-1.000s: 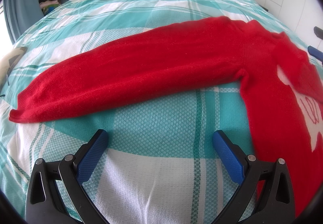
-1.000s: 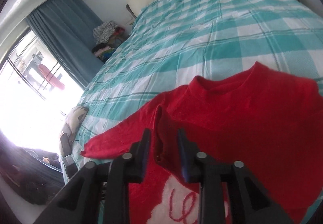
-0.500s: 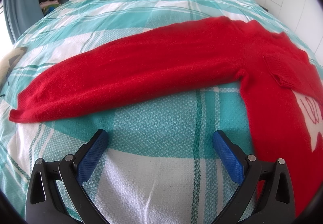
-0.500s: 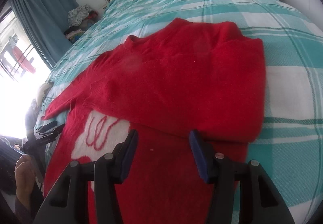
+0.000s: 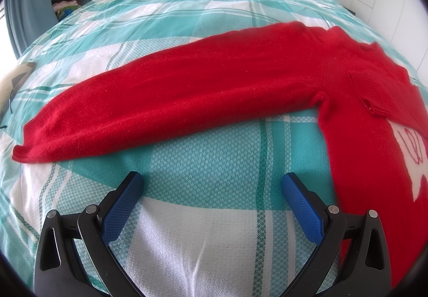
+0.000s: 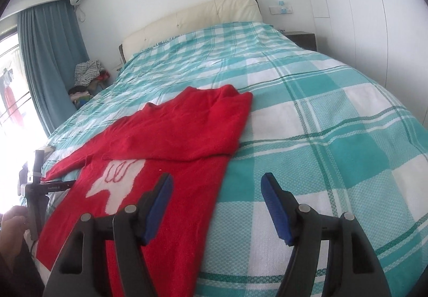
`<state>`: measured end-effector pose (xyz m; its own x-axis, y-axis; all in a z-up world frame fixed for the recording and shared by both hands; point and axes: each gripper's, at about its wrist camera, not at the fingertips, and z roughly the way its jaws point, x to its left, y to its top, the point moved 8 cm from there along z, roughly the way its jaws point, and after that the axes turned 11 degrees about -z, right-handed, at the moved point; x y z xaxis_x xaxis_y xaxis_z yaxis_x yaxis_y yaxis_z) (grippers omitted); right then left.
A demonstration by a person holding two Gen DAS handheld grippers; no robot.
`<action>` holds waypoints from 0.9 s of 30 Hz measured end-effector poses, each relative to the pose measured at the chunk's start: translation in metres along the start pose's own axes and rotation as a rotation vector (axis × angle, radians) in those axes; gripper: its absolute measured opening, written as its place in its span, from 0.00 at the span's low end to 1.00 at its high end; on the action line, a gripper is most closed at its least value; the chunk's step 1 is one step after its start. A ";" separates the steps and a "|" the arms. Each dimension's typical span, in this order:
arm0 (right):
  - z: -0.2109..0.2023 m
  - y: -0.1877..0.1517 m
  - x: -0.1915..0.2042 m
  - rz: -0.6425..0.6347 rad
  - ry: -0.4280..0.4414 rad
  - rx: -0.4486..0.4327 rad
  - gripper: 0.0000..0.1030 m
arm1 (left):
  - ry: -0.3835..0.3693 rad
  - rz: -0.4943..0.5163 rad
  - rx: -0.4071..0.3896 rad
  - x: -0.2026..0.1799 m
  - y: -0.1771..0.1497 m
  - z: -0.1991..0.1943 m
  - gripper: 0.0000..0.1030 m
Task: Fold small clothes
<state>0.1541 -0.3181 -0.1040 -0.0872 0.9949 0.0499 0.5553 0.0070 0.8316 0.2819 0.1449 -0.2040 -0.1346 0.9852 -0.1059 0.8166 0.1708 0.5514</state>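
A small red sweater (image 6: 171, 136) with a white motif (image 6: 117, 176) lies flat on the bed. Its right sleeve is folded across the chest, the cuff (image 5: 370, 90) resting near the middle. Its left sleeve (image 5: 174, 93) stretches out straight to the left. My left gripper (image 5: 212, 181) is open and empty, just in front of that outstretched sleeve. My right gripper (image 6: 216, 183) is open and empty, above the sweater's right side edge; its left finger is over the red body, its right finger over the bedspread.
The bed carries a teal and white checked cover (image 6: 321, 120) with a cream headboard (image 6: 192, 18) at the far end. A pile of clothes (image 6: 88, 74) sits by the blue curtain (image 6: 50, 56). White wardrobe doors (image 6: 374, 2) stand on the right.
My right gripper let go of the folded sleeve, opened and drew back and up to the sweater's right side. The sleeve now lies across the chest. My left gripper has stayed put.
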 end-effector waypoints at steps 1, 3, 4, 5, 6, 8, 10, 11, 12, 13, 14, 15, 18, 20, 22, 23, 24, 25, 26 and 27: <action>-0.001 -0.002 0.000 -0.001 0.000 0.003 0.66 | 0.000 0.000 0.000 0.000 0.000 0.000 1.00; -0.001 -0.003 0.001 0.012 0.010 0.002 0.66 | 0.002 0.001 0.000 0.000 0.000 0.000 1.00; -0.002 -0.002 0.001 0.014 0.014 0.000 0.66 | 0.002 0.001 0.000 -0.001 0.000 0.001 1.00; -0.003 -0.002 0.002 0.012 0.016 -0.006 0.66 | 0.002 0.001 0.000 -0.001 0.000 0.001 1.00; -0.004 -0.001 0.002 0.008 0.016 -0.011 0.66 | 0.001 0.001 0.000 -0.001 0.000 0.001 1.00; -0.005 0.000 0.004 0.001 0.020 -0.015 0.66 | 0.001 0.000 0.000 -0.001 0.000 0.001 1.00; -0.006 0.000 0.004 -0.004 0.015 -0.019 0.66 | 0.000 0.000 0.000 -0.001 0.001 0.001 1.00; -0.006 0.001 0.004 -0.009 0.014 -0.022 0.66 | -0.001 -0.001 0.000 -0.001 0.001 0.001 1.00; -0.007 0.002 0.005 -0.016 0.009 -0.026 0.66 | -0.002 -0.002 0.001 -0.001 0.001 0.001 1.00; -0.009 0.003 0.005 -0.024 0.002 -0.031 0.66 | -0.003 -0.003 0.001 -0.001 0.001 0.001 1.00; -0.009 0.004 0.006 -0.030 -0.003 -0.033 0.66 | -0.003 -0.003 0.001 -0.001 0.001 0.001 1.00; -0.010 0.005 0.006 -0.031 -0.005 -0.035 0.66 | -0.002 -0.003 0.001 -0.001 0.001 0.001 1.00; -0.010 0.004 0.007 -0.030 -0.003 -0.030 0.66 | -0.005 -0.005 -0.001 -0.001 0.001 0.001 1.00; -0.007 0.003 0.007 -0.033 -0.009 -0.020 0.66 | -0.005 -0.005 -0.001 0.000 0.000 0.001 1.00; -0.004 0.002 0.006 -0.025 -0.008 -0.013 0.66 | -0.003 -0.004 -0.001 0.000 0.000 0.001 1.00; -0.004 0.002 0.006 -0.019 -0.005 -0.011 0.66 | -0.001 -0.004 0.000 0.000 0.000 0.001 1.00; -0.003 0.002 0.006 -0.014 -0.003 -0.011 0.66 | 0.001 -0.006 0.001 0.000 0.000 0.001 1.00; -0.003 0.002 0.006 -0.012 -0.002 -0.011 0.66 | 0.003 -0.008 0.002 0.000 -0.001 0.001 1.00; -0.003 0.002 0.006 -0.014 -0.003 -0.011 0.66 | 0.004 -0.007 0.002 0.001 -0.001 0.000 1.00; -0.003 0.002 0.006 -0.018 -0.005 -0.011 0.66 | 0.007 -0.006 0.006 0.000 -0.001 0.001 1.00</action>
<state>0.1517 -0.3124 -0.1007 -0.0928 0.9952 0.0315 0.5445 0.0242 0.8384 0.2816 0.1450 -0.2053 -0.1435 0.9842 -0.1038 0.8192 0.1770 0.5456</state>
